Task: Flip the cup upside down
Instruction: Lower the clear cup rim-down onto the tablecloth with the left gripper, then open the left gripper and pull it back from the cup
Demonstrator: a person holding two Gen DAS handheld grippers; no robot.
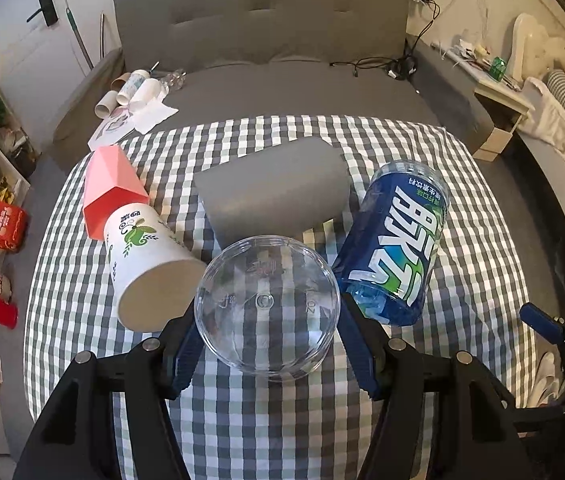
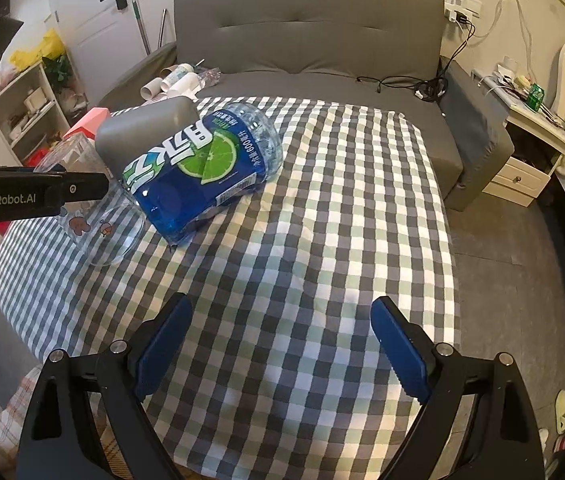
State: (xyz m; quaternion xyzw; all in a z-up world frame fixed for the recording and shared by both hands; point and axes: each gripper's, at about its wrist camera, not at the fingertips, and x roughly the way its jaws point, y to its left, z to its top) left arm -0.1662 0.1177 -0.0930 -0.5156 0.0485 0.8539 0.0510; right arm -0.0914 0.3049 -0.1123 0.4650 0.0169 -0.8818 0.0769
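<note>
A clear, round plastic cup point(image 1: 267, 307) is clamped between the blue-padded fingers point(image 1: 184, 350) of the left gripper point(image 1: 270, 344), above the grey-and-white checked cloth point(image 1: 266, 420) spread over the bed. In the left wrist view one circular end of the cup is turned toward the camera, so its long axis runs roughly along the fingers, away from the gripper. In the right wrist view the cup point(image 2: 94, 216) is seen tipped on its side, with small cartoon prints on its wall. A white paper cup with green leaf print point(image 1: 150, 264) lies just left of it, and a blue-labelled plastic bottle point(image 1: 396, 244) lies on its side just right. The right gripper point(image 2: 282, 344) is held over bare cloth with its jaws wide apart, holding nothing.
</note>
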